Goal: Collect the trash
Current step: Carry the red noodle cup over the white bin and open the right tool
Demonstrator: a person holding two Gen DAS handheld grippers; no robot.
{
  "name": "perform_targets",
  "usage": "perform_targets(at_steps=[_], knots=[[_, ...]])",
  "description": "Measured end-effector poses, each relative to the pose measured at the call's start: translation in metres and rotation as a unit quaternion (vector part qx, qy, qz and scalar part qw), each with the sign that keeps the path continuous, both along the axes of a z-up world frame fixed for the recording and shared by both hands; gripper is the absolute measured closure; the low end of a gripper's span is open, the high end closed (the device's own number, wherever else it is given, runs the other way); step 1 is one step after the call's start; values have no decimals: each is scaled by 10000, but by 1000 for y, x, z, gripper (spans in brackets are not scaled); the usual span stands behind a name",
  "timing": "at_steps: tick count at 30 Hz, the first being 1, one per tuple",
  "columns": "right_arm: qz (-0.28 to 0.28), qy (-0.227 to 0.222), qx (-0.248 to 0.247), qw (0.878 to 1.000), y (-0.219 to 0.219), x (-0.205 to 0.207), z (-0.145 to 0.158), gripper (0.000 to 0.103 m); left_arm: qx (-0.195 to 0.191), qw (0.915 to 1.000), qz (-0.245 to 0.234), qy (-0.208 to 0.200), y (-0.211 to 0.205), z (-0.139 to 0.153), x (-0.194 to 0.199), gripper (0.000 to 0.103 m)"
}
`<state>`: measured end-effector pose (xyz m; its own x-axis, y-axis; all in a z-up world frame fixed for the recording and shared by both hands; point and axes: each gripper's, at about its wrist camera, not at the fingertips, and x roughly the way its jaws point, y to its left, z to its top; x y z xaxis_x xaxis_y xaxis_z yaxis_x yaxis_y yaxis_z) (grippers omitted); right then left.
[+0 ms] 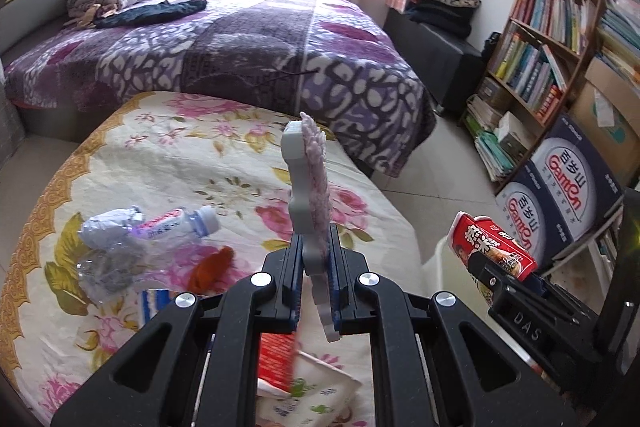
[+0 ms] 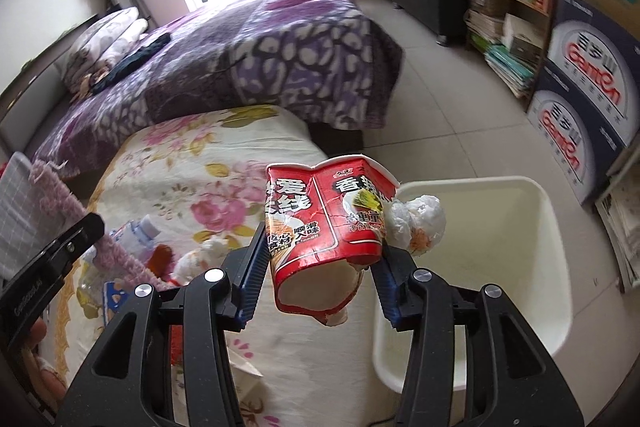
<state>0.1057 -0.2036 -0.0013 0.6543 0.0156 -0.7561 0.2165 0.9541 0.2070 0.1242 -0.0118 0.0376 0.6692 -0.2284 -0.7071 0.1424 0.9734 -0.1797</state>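
Between right tool (image 2: 320,259) pads, noodle cup (image 2: 324,223)

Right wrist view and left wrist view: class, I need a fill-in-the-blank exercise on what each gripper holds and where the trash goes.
1. The right gripper holds a crushed ____ noodle cup.
2. The bin beside the table is ____ in colour.
3. The left gripper is shut on a grey holder with a ____ fuzzy pad.
4. The plastic bottle lies on a ____ tablecloth.

Missing words: red; white; pink; floral
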Motion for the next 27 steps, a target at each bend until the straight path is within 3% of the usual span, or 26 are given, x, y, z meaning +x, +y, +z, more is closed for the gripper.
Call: perform_targets(at_steps=[16, 25, 27], knots=[[-1001, 544, 52, 9935, -90, -27, -15, 52, -125, 9971, -725, 199, -70, -18, -12, 92], [-1497, 513, 32, 9874, -132, -50, -11, 21, -130, 9940, -1046, 302, -113, -25, -19, 92], [-1594, 510, 16, 9859, -141, -55, -10, 19, -135, 9930, -1118, 355, -123, -28, -20, 92]])
